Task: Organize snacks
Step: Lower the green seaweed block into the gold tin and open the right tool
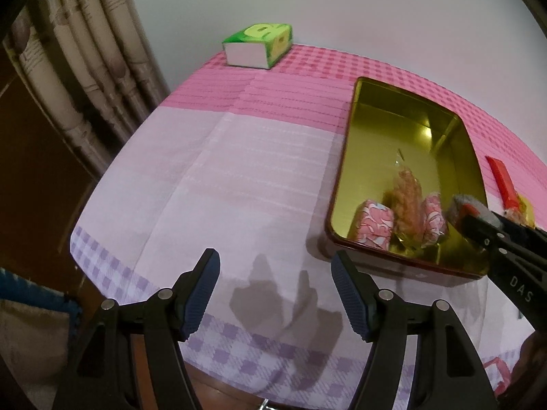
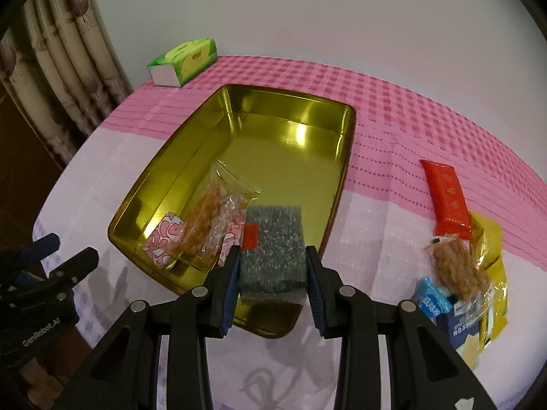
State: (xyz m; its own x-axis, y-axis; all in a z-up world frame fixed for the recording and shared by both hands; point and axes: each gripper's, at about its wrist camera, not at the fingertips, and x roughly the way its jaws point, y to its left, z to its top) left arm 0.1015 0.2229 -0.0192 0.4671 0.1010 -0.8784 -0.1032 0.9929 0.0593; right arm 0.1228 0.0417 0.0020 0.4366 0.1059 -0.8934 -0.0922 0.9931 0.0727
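Two views here, and they split the scene. The right wrist view has the right gripper (image 2: 271, 266) clamped on a grey speckled snack bar (image 2: 271, 256) with a small red label, held over the near right corner of the gold tin (image 2: 191, 143); the bar's long axis runs along the fingers, pointing away toward the tin's far end. Only this view shows the loose pile on the tabletop (image 2: 376, 225) to the right of the tin: a red packet (image 2: 446, 198), a clear-wrapped brown twist snack (image 2: 456, 266) lying over a yellow packet (image 2: 489, 239), and a blue packet (image 2: 430, 299) with writing too small to read.

In the tin's near left corner sit a clear-wrapped twist (image 2: 208, 218) and pink-and-white wrapped sweets (image 2: 165, 242) on either side of it, touching it.

Over in the left wrist view, the left gripper (image 1: 275, 294) hangs with its fingers apart and nothing between them, over bare lilac cloth to the left of the tin. The letters "DAS" show on the other gripper's arm here; "GenRobot.AI" reads on the left one in the right view. A green tissue box (image 1: 259, 44) sits at the far edge by the curtain (image 1: 78, 78).
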